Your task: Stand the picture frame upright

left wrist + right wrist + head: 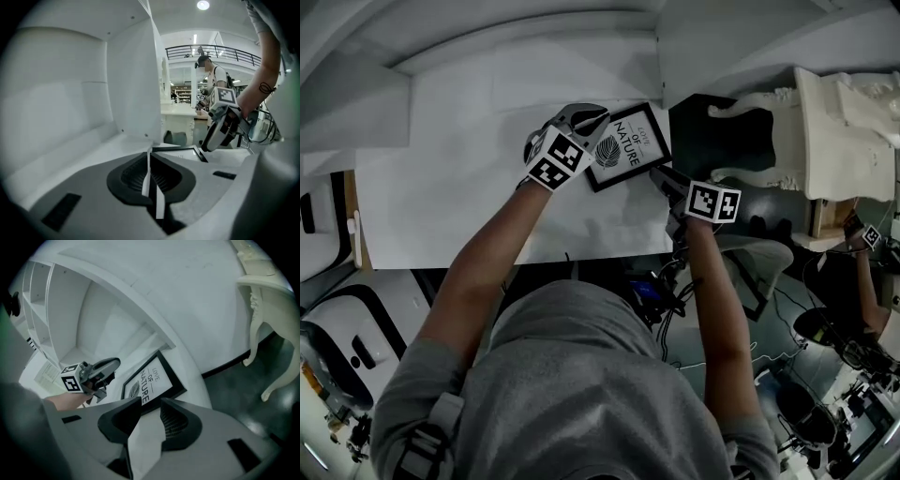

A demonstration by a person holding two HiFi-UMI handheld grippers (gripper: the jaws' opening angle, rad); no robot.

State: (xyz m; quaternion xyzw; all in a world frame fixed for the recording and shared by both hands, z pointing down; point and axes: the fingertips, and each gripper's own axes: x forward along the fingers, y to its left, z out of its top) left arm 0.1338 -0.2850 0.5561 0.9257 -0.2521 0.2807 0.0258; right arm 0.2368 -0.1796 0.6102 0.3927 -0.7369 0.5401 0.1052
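- The black-edged rectangular picture frame (628,147) with a white print, a leaf and the words "LOVE OF NATURE", lies flat and face up on the white table top (459,197). It is not upright.
- The frame (152,380) sits askew, with one long side close to the table's edge.
- The left gripper (591,120) is just beside the frame's leaf-end side, its jaws pointing along that edge. Whether it touches the frame cannot be told.
- In the left gripper view its dark ribbed jaws (150,155) are drawn together to a thin slit with nothing between them. The frame (180,149) shows as a low dark strip just ahead of them.
- The right gripper (658,173) is at the frame's corner nearest the person, on the side opposite the leaf.
- In the left gripper view the right gripper's tip (205,147) comes down right at that corner and seems to touch it.
- In the right gripper view its jaws (151,404) stand apart, with only bare table between them and the frame's near edge just beyond the tips. The left gripper (112,364) appears on the frame's far side.
- Past the frame, off the table's edge, stands a cream carved piece of furniture with curved legs (834,122) on a dark floor (722,131).
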